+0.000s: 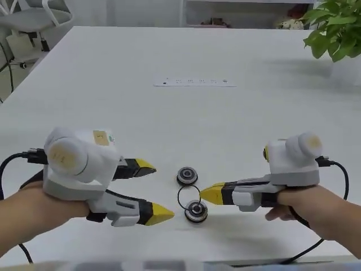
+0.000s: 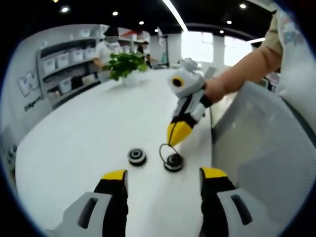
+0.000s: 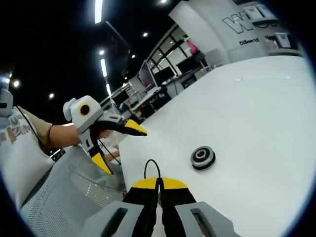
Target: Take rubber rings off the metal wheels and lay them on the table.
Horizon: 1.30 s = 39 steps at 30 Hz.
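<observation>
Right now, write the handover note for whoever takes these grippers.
Left gripper: open, hovering left of the wheels, holding nothing.
Right gripper: fingers shut on a rubber ring, whose loop reaches the near wheel; free or not, cannot tell.
Far wheel: on the table, looks still ringed.
Done: no ring laid down yet.
Left: lay this ring on the table, then strip the far wheel.

right gripper view, 6 o'clock: the lower arc of the rubber ring [image 3: 151, 161] is hidden behind the pressed-together jaws of the right gripper [image 3: 158, 183]. head view: a plant [image 1: 335, 28] at 2 o'clock is cut by the edge; markings on a flat strip [image 1: 194, 82] at 12 o'clock are too small to read.
</observation>
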Each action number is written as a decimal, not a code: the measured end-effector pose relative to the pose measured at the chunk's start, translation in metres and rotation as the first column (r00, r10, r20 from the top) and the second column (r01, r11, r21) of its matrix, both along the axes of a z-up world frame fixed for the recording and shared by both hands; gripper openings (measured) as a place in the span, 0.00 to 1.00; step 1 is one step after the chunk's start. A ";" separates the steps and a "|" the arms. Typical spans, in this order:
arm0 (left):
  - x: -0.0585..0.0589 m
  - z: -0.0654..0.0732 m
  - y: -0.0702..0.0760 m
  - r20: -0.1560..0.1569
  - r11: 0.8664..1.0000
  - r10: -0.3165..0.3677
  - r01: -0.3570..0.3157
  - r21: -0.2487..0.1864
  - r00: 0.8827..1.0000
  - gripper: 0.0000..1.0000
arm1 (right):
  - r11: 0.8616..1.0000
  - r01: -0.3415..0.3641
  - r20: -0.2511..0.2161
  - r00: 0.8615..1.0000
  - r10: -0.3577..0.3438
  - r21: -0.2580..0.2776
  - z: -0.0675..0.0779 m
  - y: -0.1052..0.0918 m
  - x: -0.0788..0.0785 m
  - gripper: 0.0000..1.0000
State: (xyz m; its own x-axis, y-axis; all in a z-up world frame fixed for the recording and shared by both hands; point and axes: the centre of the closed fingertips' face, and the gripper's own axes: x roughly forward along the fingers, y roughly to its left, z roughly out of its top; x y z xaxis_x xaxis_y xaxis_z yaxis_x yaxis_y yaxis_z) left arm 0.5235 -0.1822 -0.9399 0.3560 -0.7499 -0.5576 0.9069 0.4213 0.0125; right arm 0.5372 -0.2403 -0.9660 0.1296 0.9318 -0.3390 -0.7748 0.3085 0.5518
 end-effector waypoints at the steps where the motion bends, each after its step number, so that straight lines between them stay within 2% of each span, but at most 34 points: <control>1: -0.001 0.000 0.002 -0.003 1.000 0.004 -0.004 0.000 1.000 0.61 | 1.000 -0.003 0.002 1.000 0.003 -0.001 0.001 0.002 0.001 0.00; 12: -0.002 0.001 0.013 0.001 1.000 0.028 -0.028 0.001 1.000 0.65 | 0.999 -0.034 0.029 0.999 0.034 -0.027 0.003 0.020 0.011 0.00; 26: -0.001 0.001 0.042 -0.011 0.996 0.090 -0.090 0.000 0.996 0.70 | 0.992 -0.076 0.044 0.996 0.081 -0.099 -0.011 0.042 0.014 0.00; 39: -0.005 -0.007 0.054 -0.022 0.994 0.109 -0.108 0.024 0.994 0.71 | 0.980 -0.088 0.061 0.993 0.101 -0.181 -0.031 0.054 0.015 0.00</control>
State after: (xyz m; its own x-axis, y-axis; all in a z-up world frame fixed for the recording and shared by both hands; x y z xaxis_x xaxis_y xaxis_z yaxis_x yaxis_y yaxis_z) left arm 0.5185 -0.1278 -0.9473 0.4210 -0.6948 -0.5830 0.8560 0.5169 0.0021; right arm 0.5521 -0.1860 -0.9967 0.0727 0.8669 -0.4932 -0.8397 0.3200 0.4387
